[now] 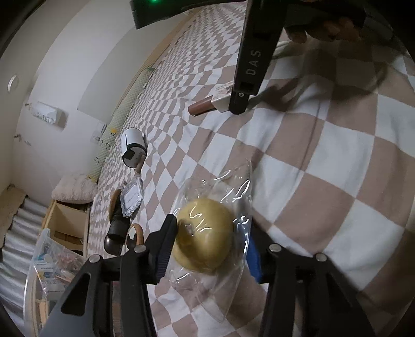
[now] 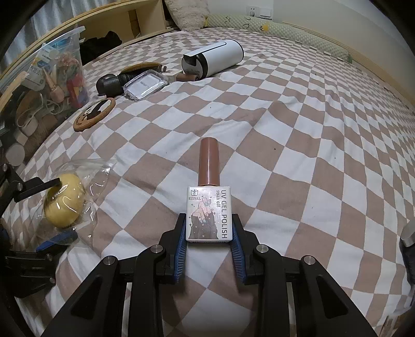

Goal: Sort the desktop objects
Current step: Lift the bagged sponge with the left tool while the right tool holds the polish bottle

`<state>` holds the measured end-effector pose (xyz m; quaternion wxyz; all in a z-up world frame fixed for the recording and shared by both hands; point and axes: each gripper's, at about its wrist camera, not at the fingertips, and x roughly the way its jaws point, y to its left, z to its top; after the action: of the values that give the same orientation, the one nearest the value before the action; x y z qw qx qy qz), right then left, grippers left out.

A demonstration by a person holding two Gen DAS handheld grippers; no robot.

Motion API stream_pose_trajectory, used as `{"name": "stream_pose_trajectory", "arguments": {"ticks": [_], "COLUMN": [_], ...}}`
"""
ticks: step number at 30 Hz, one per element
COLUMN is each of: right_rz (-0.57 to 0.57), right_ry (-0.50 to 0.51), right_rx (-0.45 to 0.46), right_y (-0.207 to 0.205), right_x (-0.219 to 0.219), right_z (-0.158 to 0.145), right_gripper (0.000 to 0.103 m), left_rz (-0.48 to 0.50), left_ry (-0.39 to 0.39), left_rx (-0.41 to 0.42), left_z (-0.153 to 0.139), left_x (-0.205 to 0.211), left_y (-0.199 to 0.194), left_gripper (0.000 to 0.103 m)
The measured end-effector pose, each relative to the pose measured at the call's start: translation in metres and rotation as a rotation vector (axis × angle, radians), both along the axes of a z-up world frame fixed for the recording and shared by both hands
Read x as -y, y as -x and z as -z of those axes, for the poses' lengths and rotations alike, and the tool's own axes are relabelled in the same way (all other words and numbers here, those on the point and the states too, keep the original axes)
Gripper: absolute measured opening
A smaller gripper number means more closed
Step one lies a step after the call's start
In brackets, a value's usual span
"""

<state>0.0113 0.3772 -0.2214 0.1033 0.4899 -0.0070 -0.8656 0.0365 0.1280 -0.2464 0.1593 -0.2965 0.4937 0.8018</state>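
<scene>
A yellow round puff [image 1: 205, 238] in a clear plastic bag [image 1: 233, 186] lies on the checkered bedspread [image 1: 324, 160]. My left gripper [image 1: 210, 238] is shut on it: the black finger presses one side and the blue pad [image 1: 255, 261] meets the bag on the other. The right wrist view shows the same puff [image 2: 62, 202] at far left between those fingers. My right gripper [image 2: 208, 219] is shut on a white nail polish bottle [image 2: 207, 212] labelled UV GEL POLISH, with its brown cap [image 2: 208, 160] pointing away. The bottle [image 1: 220, 99] hangs just above the bedspread.
At the far end lie a white cylinder device [image 2: 215, 58], a clear flat case [image 2: 145, 85], a dark handle-like object [image 2: 109, 83], a cork coaster [image 2: 94, 118] and another brown-capped item [image 2: 185, 77]. A clear bin [image 2: 59, 72] of small items stands beside the bed by a wooden frame [image 2: 109, 18].
</scene>
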Motion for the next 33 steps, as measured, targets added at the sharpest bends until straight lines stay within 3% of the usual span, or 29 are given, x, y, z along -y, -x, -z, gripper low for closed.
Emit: {"name": "stream_pose_trajectory", "arguments": {"ticks": [8,21,26,29,33], "right_rz": [0.015,-0.036,-0.071,-0.069,-0.058], "right_ry": [-0.002,0.076,0.044,0.022,0.004], "right_rx": [0.022,0.109,0.167,0.17,0.177], "right_y": [-0.007,-0.021,-0.032,-0.033,-0.029], "right_x": [-0.005,0.016,0.03,0.032,0.033], "right_z": [-0.009,-0.028,-0.019,-0.018,-0.018], "right_gripper": [0.032,0.032,0.032,0.032,0.032], "left_rz": [-0.051,-0.277,-0.387,-0.42,-0.42], "left_ry": [-0.125,-0.576,-0.716,-0.75,-0.72], "left_rx": [0.095,0.38,0.454,0.472,0.464], "left_z": [-0.018,-0.071,-0.078,-0.08,-0.077], "left_x": [0.008,0.065,0.095,0.103,0.103], "left_y": [0.008,0.049,0.066,0.073,0.074], "left_gripper": [0.044,0.043,0.043,0.043,0.046]}}
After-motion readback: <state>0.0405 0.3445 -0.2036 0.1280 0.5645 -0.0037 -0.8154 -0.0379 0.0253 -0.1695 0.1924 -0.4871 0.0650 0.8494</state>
